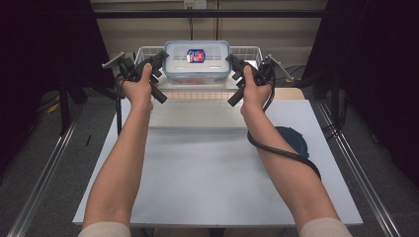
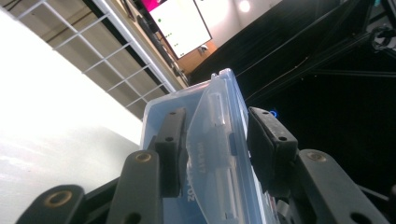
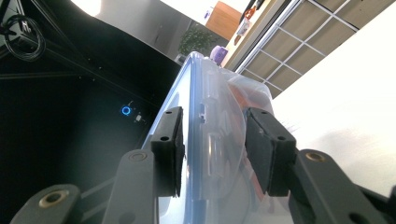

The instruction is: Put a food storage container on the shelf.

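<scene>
— Two grippers on one box? Where is it?

— Yes. The clear plastic container (image 1: 197, 61) with the blue-rimmed lid sits at the far edge of the table (image 1: 212, 173), against the white wire basket (image 1: 247, 51) and beyond a low white board (image 1: 197, 116).

— What about the left gripper (image 1: 157, 60)?

— Its jaws stand partly apart, straddling the container's left end. In the left gripper view one pad lies against the lid, the other just off the flap; I cannot tell whether it truly clamps.

— And the right gripper (image 1: 233, 62)?

— Same at the right end: partly apart around the lid's edge and latch flap, contact uncertain.

— Anything else?

— One dark blue lid (image 1: 295, 141) lies near the right edge.
</scene>
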`<control>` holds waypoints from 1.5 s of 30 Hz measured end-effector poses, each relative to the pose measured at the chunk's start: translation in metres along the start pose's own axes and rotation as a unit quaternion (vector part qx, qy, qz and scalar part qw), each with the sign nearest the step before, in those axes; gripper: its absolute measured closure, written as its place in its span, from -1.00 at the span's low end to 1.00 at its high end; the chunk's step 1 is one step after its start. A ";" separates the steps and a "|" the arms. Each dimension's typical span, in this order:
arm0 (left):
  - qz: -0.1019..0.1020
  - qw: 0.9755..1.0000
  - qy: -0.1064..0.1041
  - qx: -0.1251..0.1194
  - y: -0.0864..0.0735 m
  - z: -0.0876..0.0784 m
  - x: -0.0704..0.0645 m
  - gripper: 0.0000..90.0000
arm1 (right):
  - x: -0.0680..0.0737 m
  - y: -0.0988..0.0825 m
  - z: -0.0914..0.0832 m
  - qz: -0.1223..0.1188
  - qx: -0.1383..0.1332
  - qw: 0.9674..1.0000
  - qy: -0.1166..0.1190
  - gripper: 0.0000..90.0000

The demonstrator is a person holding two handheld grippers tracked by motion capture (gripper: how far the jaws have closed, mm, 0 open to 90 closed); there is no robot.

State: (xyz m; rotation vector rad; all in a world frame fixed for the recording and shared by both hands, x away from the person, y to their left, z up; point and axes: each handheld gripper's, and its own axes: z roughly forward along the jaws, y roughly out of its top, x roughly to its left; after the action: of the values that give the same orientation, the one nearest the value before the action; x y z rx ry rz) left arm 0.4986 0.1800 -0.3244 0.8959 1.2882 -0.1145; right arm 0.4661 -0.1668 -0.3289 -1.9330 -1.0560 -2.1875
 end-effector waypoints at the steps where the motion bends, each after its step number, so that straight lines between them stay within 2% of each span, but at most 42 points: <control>1: -0.003 1.000 -0.001 -0.012 -0.001 0.002 0.001 0.30 | 0.000 0.000 0.000 0.002 -0.001 1.000 -0.001 0.30; 5: 0.000 1.000 0.006 -0.004 -0.001 0.003 0.002 0.29 | 0.000 -0.001 0.002 -0.001 -0.002 1.000 -0.008 0.29; 8: -0.004 1.000 0.007 -0.011 -0.001 0.006 0.003 0.28 | 0.001 -0.001 0.003 -0.009 -0.002 1.000 -0.014 0.27; 10: 0.001 1.000 0.016 -0.009 -0.001 0.006 0.004 0.28 | 0.000 -0.002 0.005 -0.006 -0.002 1.000 -0.017 0.26; 15: 0.001 1.000 0.014 -0.011 0.000 0.008 0.006 0.28 | -0.001 -0.002 0.010 -0.012 -0.005 1.000 -0.022 0.24; 16: 0.007 1.000 0.020 -0.005 0.001 0.008 0.006 0.28 | -0.001 -0.002 0.011 -0.014 -0.005 1.000 -0.022 0.23; 18: 0.009 1.000 0.023 -0.004 0.004 0.009 0.006 0.28 | -0.001 -0.003 0.013 -0.014 -0.010 1.000 -0.023 0.23; 19: 0.010 1.000 0.024 -0.012 0.005 0.011 0.006 0.28 | 0.000 -0.003 0.014 -0.015 -0.010 1.000 -0.025 0.23; 21: 0.012 0.999 0.029 -0.005 0.007 0.011 0.006 0.28 | 0.000 -0.004 0.015 -0.017 -0.006 0.999 -0.026 0.23; 23: 0.019 0.999 0.030 -0.005 0.009 0.012 0.007 0.28 | 0.001 -0.004 0.016 -0.020 -0.005 0.999 -0.026 0.23; 26: 0.018 0.999 0.031 -0.012 0.010 0.015 0.007 0.28 | 0.002 -0.005 0.018 -0.018 -0.002 1.000 -0.025 0.23; 28: 0.023 0.999 0.033 -0.013 0.009 0.016 0.008 0.27 | 0.002 -0.004 0.017 -0.025 -0.001 0.999 -0.029 0.22; 30: 0.032 0.999 0.040 -0.006 0.009 0.017 0.008 0.25 | 0.002 -0.005 0.016 -0.026 0.002 0.999 -0.031 0.19; 32: 0.039 0.998 0.046 -0.012 0.008 0.020 0.006 0.23 | 0.002 -0.006 0.016 -0.031 0.003 0.999 -0.031 0.10; 33: 0.042 0.998 0.046 -0.007 0.008 0.019 0.006 0.22 | 0.003 -0.006 0.015 -0.032 0.003 0.999 -0.028 0.07; 34: 0.040 0.998 0.045 -0.016 0.007 0.021 0.006 0.21 | 0.003 -0.006 0.014 -0.036 0.001 0.999 -0.026 0.04; 35: 0.040 0.998 0.045 -0.016 0.007 0.021 0.006 0.20 | 0.003 -0.006 0.014 -0.036 0.001 0.999 -0.026 0.04; 37: 0.050 0.998 0.039 -0.015 0.008 0.019 0.004 0.09 | 0.006 -0.006 0.012 -0.051 -0.003 0.998 -0.021 -0.06; 39: 0.051 0.998 0.032 -0.024 0.009 0.017 0.001 0.03 | 0.009 -0.005 0.009 -0.058 -0.005 0.998 -0.012 -0.07; 42: 0.063 0.998 0.028 -0.014 0.009 0.012 -0.003 -0.04 | 0.013 -0.008 0.006 -0.072 0.000 0.997 -0.012 -0.14; 43: 0.062 0.998 0.028 -0.019 0.009 0.010 -0.005 -0.07 | 0.013 -0.009 0.004 -0.071 0.000 0.997 -0.011 -0.16; 45: 0.060 0.998 0.024 -0.012 0.008 0.007 -0.006 -0.09 | 0.013 -0.010 0.002 -0.072 -0.001 0.997 -0.008 -0.18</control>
State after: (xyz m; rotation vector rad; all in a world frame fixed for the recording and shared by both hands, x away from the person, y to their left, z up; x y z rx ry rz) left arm 0.5064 0.1784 -0.3150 0.9581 1.2734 0.0171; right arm 0.4604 -0.1530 -0.3221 -1.9350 -1.2334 -2.2480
